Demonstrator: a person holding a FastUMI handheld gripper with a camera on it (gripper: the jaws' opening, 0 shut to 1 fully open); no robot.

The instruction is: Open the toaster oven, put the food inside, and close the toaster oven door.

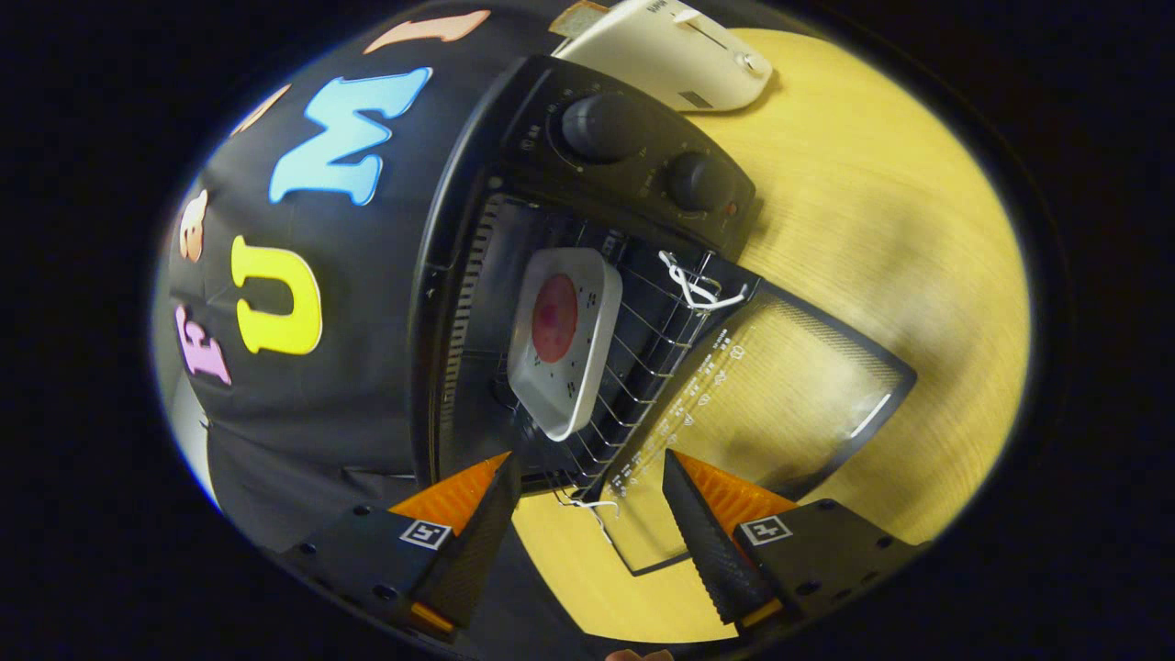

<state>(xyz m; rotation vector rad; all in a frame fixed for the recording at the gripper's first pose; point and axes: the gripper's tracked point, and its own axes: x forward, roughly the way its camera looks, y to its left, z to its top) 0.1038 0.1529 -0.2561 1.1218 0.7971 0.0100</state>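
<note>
Claw (587, 500): fingers spread apart, gripping nothing
Food: white dish (562, 340) with a red round piece, on the wire rack (643, 367) inside the toaster oven (514, 229), just beyond the fingertips
Door (780, 395): swung fully down, glass over the wooden bench (900, 229)
Room: bare bench beside the door
Hidden: white appliance (670, 50) behind the oven, partly cut off
</note>
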